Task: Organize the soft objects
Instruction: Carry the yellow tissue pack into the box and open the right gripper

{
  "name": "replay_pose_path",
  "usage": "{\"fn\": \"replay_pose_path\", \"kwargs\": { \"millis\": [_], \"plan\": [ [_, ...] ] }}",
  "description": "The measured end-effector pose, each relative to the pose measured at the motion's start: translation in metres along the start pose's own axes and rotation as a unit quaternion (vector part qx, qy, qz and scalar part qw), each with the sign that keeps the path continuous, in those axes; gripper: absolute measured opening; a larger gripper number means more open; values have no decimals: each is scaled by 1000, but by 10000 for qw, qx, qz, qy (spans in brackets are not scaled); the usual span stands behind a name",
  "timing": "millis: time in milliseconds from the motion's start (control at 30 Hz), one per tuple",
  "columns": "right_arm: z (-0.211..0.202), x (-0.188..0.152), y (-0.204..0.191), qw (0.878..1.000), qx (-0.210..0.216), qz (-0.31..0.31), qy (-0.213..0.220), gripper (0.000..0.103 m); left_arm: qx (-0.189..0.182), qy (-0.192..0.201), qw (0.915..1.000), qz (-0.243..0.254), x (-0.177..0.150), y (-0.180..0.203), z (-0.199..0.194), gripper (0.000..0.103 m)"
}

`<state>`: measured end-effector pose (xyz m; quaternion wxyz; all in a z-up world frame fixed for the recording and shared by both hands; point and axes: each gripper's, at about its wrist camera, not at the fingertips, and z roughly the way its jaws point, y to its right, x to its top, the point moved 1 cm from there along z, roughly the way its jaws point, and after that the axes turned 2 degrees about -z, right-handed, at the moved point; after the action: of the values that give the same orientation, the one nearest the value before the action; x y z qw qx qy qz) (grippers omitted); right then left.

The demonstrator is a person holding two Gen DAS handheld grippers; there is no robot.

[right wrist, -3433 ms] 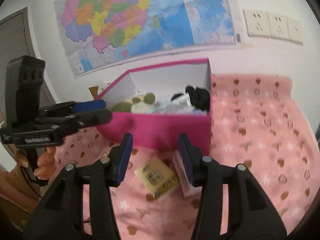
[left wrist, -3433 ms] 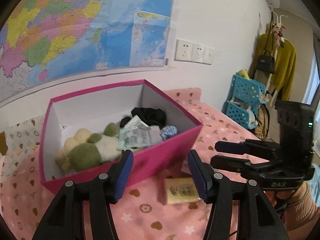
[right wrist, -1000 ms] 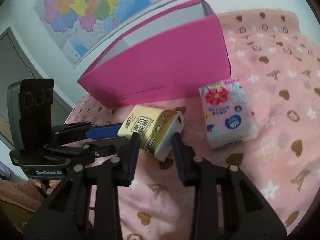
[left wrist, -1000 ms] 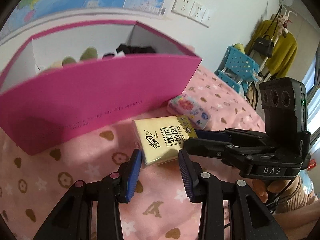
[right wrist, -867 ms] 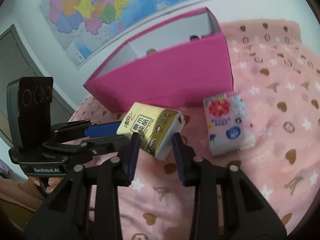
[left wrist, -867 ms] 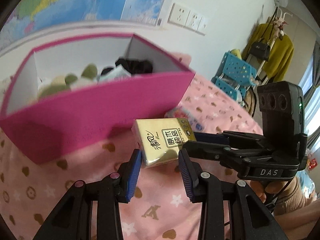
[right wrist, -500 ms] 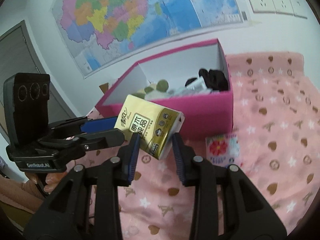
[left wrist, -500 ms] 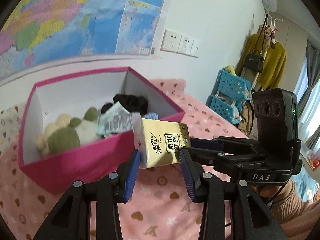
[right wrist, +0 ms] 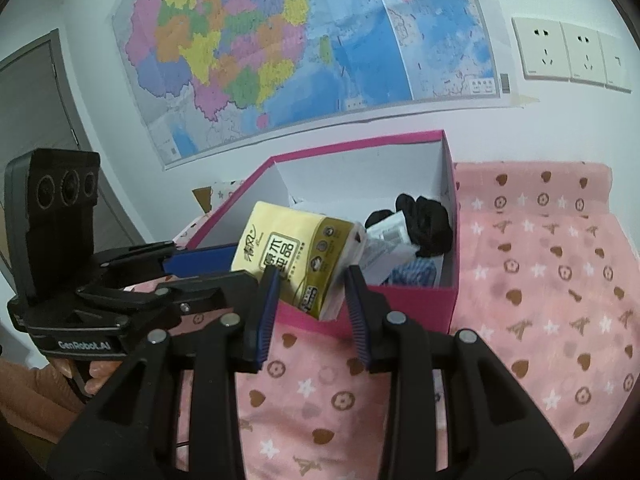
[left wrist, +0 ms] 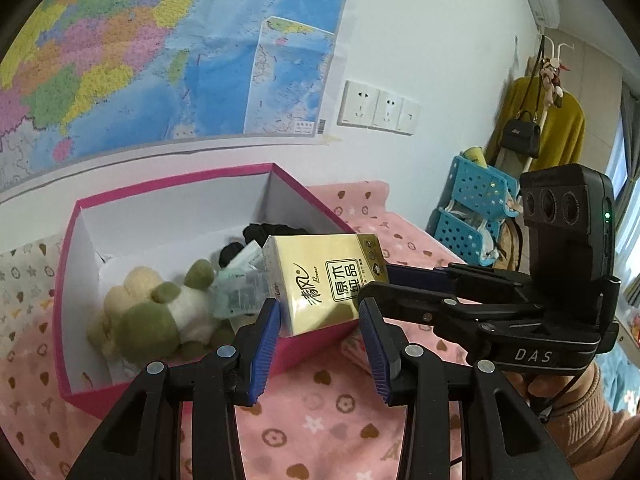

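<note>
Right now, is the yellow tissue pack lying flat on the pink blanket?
No, the yellow tissue pack is in the air over the pink box's front wall.

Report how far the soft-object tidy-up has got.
Done: a plush toy, black fabric and a wrapped packet lie in the pink box. In hand: both grippers, left gripper and right gripper, clamp the yellow tissue pack over the box's front wall. Left: release it inside.

Left wrist view: close, low, facing the pink box point(left wrist: 168, 368) from its front-left, wall map point(left wrist: 160, 52) behind. Right wrist view: close, facing the same box point(right wrist: 400, 312) from front-right. Shared: box interior, yellow tissue pack point(left wrist: 320, 280), map, each opposite gripper.
</note>
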<state>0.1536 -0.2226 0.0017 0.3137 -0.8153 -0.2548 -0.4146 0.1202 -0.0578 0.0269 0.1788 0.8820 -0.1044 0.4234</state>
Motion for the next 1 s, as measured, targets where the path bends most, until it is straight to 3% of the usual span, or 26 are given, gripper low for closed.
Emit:
{"fn": "replay_pose_path", "kwargs": {
  "millis": [1000],
  "plan": [
    [42, 19, 31, 9990, -187, 239, -328, 37, 117, -412, 9985, -351, 16, -29, 52, 40]
  ]
}}
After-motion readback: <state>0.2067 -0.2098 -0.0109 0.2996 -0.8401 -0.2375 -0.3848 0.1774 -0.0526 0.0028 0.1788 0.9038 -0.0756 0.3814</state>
